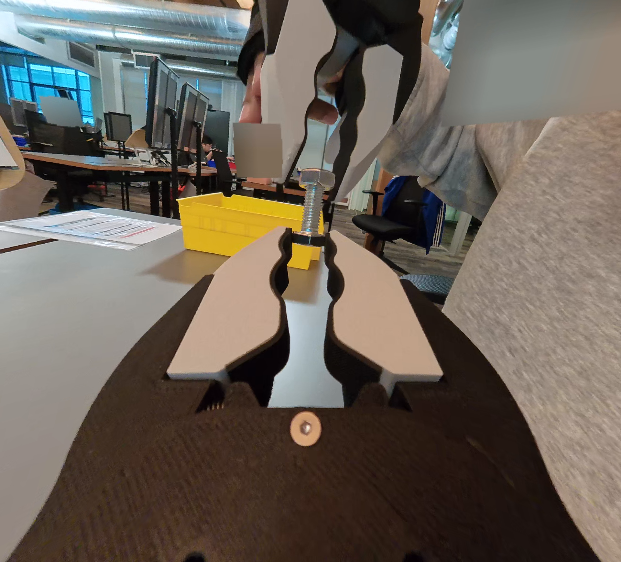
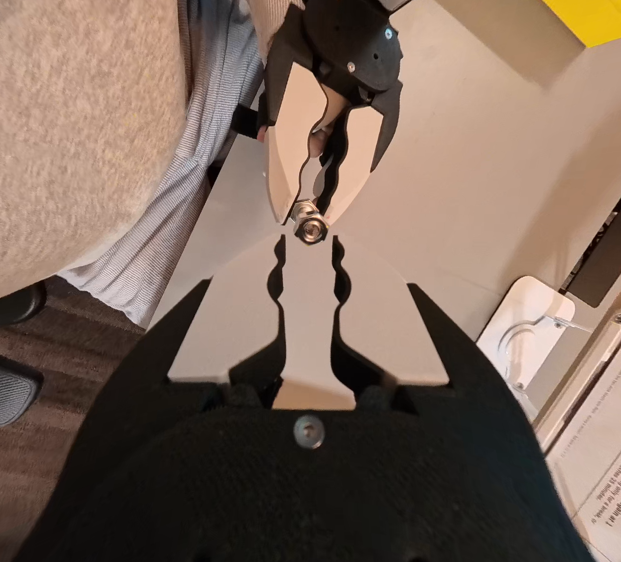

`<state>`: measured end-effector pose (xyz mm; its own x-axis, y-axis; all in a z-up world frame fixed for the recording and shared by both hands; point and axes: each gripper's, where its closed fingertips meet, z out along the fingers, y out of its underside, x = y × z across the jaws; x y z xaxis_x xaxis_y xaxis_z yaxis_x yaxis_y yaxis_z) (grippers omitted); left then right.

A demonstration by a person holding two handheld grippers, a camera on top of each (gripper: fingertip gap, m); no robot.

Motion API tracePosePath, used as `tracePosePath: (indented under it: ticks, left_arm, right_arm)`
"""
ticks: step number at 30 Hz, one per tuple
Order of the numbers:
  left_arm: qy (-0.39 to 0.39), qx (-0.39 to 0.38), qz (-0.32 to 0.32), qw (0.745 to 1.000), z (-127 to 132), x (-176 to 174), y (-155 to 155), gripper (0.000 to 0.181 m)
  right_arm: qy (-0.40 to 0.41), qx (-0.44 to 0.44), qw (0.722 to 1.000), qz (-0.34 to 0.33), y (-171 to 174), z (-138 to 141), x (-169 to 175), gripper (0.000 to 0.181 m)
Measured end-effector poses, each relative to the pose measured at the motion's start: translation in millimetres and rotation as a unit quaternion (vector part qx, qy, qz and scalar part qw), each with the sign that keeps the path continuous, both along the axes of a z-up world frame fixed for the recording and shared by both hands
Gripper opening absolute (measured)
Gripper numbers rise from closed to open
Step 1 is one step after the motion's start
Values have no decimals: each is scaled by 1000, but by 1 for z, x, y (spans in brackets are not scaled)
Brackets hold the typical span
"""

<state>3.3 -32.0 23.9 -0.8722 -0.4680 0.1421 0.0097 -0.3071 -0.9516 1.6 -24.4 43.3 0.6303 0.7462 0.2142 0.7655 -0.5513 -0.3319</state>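
Left gripper (image 1: pixel 308 237) is clamped on a nut (image 1: pixel 307 240) right at its fingertips. A bolt (image 1: pixel 312 209) is threaded into that nut and stands upright, hex head on top, with most of the thread showing above the nut.

Right gripper (image 2: pixel 309 238) comes in from above, pointing down at the head. Its jaws are parted a bit wider than the head, one tip on each side. I see no firm contact, so it's holding nothing.

Nut and bolt are held in the air above the table (image 1: pixel 84 293), just in front of the yellow bin (image 1: pixel 235 226), near the bin's right end in the left wrist view.

A printed sheet in a clear sleeve (image 1: pixel 94 226) lies flat to the left of the bin. The person's grey sleeve (image 1: pixel 453 159) is to the bin's right, above it.
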Motion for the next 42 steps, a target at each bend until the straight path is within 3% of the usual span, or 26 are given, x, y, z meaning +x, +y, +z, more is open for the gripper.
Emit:
tracePosePath:
  ticks: [9,12,16,20,23,26,31,37,42]
  left_arm:
    - [-5,7,-11,1000,-1,-4,-4,19]
    - [-8,4,-8,1000,1,-4,-3,20]
    - [-10,18,27,999,-2,4,3,20]
    - [15,-9,30,999,-2,10,9,19]
    - [10,-17,24,1000,2,8,9,20]
    - [-3,-9,23,1000,4,4,7,20]
    - [-10,-14,16,1000,8,1,7,20]
    - [-14,-20,33,999,13,4,15,19]
    - [-7,-11,58,998,6,12,21,20]
  right_arm:
    - [-5,24,999,46,2,5,-10,19]
    - [-3,27,999,33,4,6,-10,19]
    - [25,-2,996,-90,10,4,0,19]
    - [62,-32,966,-248,18,2,7,19]
    - [57,-19,969,-238,20,9,5,21]
    - [38,18,980,-193,23,21,6,38]
    - [82,41,987,-135,21,24,-8,39]
    - [99,80,980,-153,24,12,-9,53]
    - [197,173,948,-182,30,15,-13,49]
